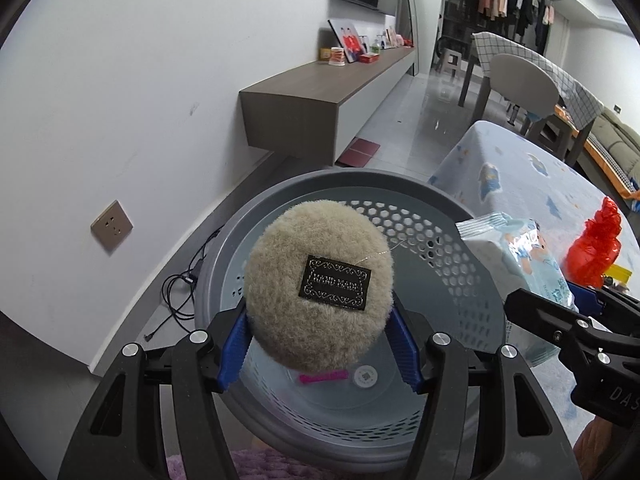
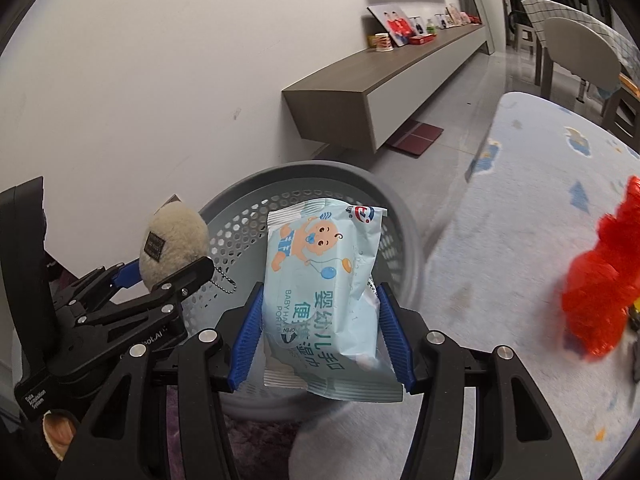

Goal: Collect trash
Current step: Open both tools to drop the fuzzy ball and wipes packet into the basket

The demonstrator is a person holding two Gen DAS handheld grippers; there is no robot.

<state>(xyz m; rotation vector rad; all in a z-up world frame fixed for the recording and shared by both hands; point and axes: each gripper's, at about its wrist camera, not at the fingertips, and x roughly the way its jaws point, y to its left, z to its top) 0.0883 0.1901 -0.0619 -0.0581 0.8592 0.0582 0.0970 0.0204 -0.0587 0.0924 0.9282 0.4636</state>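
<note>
My left gripper (image 1: 318, 332) is shut on a round beige plush puff (image 1: 318, 292) with a black "Hand Made" label, held above the grey perforated basket (image 1: 420, 236). The puff also shows in the right wrist view (image 2: 176, 248), with a bead chain hanging from it. My right gripper (image 2: 320, 320) is shut on a light blue pack of baby wipes (image 2: 324, 292), held over the near rim of the basket (image 2: 320, 178). The pack shows in the left wrist view (image 1: 524, 264). A pink item (image 1: 322, 377) and a round white sticker (image 1: 366, 376) lie on the basket floor.
A red plastic bag (image 2: 600, 280) lies on the blue patterned cloth (image 2: 520, 208) at the right. A floating cabinet (image 1: 320, 96) runs along the white wall. Black cables (image 1: 180, 292) lie on the floor left of the basket. Purple fluffy fabric (image 1: 240, 464) shows below.
</note>
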